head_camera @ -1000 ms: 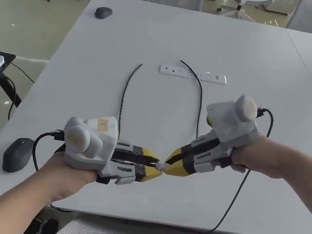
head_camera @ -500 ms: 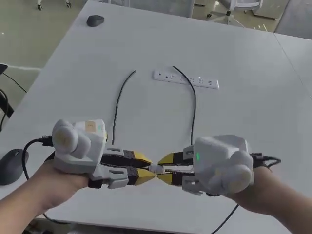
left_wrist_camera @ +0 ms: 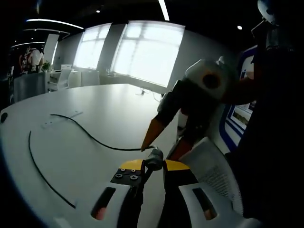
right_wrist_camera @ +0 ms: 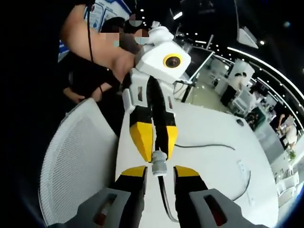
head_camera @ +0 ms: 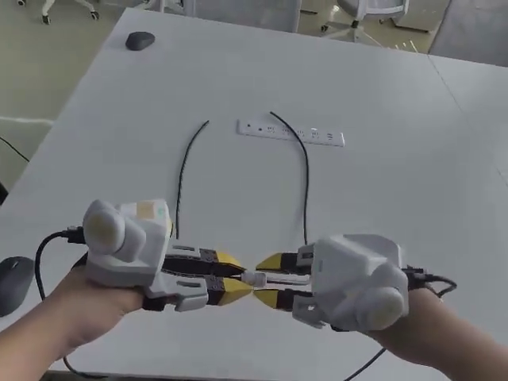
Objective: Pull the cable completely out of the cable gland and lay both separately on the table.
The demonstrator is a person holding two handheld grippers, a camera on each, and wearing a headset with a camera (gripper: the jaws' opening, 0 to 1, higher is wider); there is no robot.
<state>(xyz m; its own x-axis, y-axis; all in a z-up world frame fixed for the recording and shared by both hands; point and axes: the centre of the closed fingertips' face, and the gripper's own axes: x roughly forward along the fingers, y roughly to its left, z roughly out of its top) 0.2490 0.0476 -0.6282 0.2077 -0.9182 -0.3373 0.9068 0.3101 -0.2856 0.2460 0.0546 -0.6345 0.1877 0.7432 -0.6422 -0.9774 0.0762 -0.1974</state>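
Nearer the person than the power strip (head_camera: 290,132), the left gripper (head_camera: 244,279) was clenched on the cable gland (head_camera: 254,279). The right gripper (head_camera: 263,281) faced it, jaws apart around the cable (head_camera: 306,182), which led away toward the power strip.

I hold my left hand (head_camera: 83,305) and right hand (head_camera: 417,337) low and level, grippers pointing tip to tip. My left gripper (head_camera: 242,279) is clamped on the cable gland (head_camera: 254,279). My right gripper (head_camera: 263,281) meets it head-on, jaws slightly parted.
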